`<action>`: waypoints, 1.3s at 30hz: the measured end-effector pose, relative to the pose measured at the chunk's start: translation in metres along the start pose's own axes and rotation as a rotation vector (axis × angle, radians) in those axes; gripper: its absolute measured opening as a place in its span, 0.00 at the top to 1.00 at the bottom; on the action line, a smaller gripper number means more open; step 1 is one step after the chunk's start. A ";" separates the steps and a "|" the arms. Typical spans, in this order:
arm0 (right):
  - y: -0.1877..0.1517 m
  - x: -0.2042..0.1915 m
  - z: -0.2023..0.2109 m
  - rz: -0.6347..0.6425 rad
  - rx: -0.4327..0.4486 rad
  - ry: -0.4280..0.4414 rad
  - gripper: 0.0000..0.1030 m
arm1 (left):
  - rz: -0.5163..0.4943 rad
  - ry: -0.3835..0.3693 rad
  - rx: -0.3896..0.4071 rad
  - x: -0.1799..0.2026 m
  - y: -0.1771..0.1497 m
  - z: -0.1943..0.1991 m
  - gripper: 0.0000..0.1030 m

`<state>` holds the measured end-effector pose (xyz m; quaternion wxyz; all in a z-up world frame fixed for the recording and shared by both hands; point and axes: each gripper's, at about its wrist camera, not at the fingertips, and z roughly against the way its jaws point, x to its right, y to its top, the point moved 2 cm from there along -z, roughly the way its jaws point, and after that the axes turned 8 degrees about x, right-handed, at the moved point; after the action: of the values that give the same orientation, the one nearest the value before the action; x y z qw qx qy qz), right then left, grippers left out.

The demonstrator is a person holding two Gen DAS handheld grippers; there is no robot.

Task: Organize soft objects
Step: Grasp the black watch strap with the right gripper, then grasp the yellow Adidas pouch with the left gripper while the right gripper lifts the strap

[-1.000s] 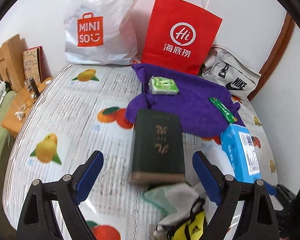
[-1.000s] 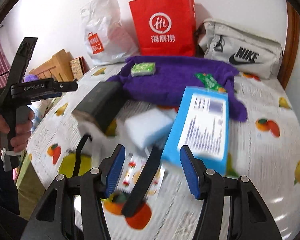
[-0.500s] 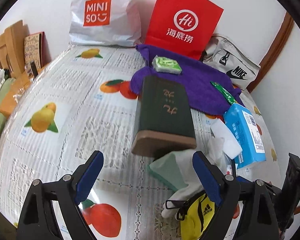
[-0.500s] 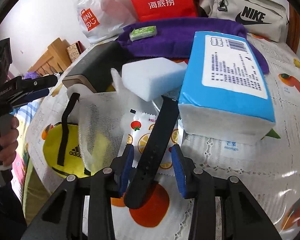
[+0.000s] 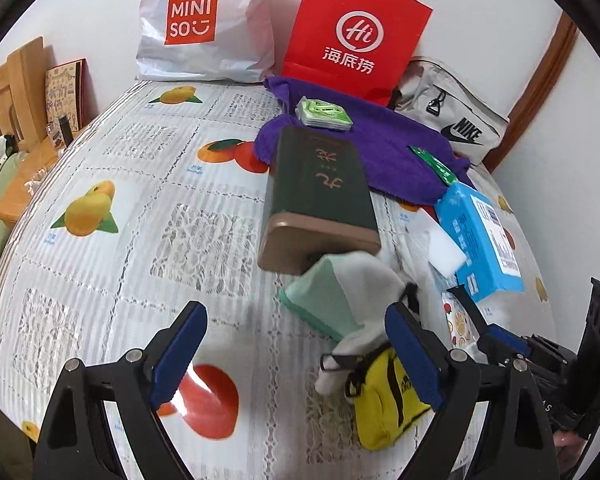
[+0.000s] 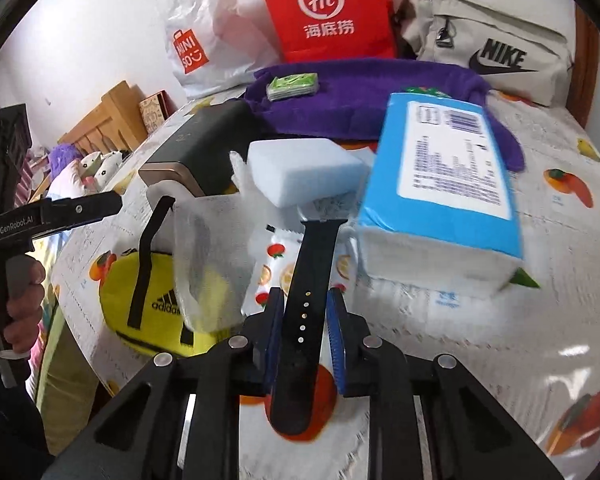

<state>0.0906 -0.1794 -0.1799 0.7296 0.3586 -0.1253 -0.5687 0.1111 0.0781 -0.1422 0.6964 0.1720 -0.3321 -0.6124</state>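
The right claw (image 6: pixel 303 334) has its blue pads pressed against both sides of the flat black rubber watch strap (image 6: pixel 309 280), gripping near the punched holes, probably to slide it clear of the clutter. The strap lies on the fruit-print tabletop (image 6: pixel 540 320), its far end tucked under the white foam sponge block (image 6: pixel 300 170) and just beside the blue tissue pack (image 6: pixel 444 184). A yellow zip pouch (image 6: pixel 140 300) crowds its other side. The left claw (image 5: pixel 296 360) hovers wide apart, holding nothing, short of the dark green tin box (image 5: pixel 320 188).

Bright, even daylight; soft shadows; glare on tablecloth (image 6: pixel 572 344); strong fisheye edge bending, dark corner vignette; slight motion blur.
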 end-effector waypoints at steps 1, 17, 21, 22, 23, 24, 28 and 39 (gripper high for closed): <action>-0.004 0.002 0.004 0.001 -0.006 -0.003 0.79 | -0.001 -0.003 -0.002 0.001 -0.002 0.002 0.12; -0.044 0.024 0.012 0.028 -0.040 -0.099 0.73 | -0.028 -0.039 -0.031 0.020 -0.025 0.008 0.12; -0.044 0.013 0.006 0.097 -0.009 -0.131 0.60 | -0.022 -0.045 -0.038 0.020 -0.026 0.007 0.12; -0.044 0.010 0.004 0.129 0.000 -0.156 0.71 | -0.025 -0.052 -0.039 0.020 -0.027 0.007 0.12; -0.045 0.008 0.004 0.156 0.012 -0.167 0.81 | -0.030 -0.061 -0.040 0.022 -0.028 0.007 0.12; -0.044 0.007 0.004 0.159 0.011 -0.161 0.80 | -0.038 -0.071 -0.040 0.024 -0.030 0.008 0.12; -0.039 0.009 0.011 0.132 0.039 -0.131 0.80 | -0.077 -0.104 -0.053 0.036 -0.039 0.006 0.12; -0.036 0.016 0.036 0.106 0.076 -0.132 0.80 | -0.068 -0.104 -0.103 0.039 -0.057 -0.019 0.51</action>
<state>0.0483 -0.2113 -0.1821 0.7347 0.3406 -0.2133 -0.5465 0.0826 0.0259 -0.1831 0.6651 0.1153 -0.3299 -0.6599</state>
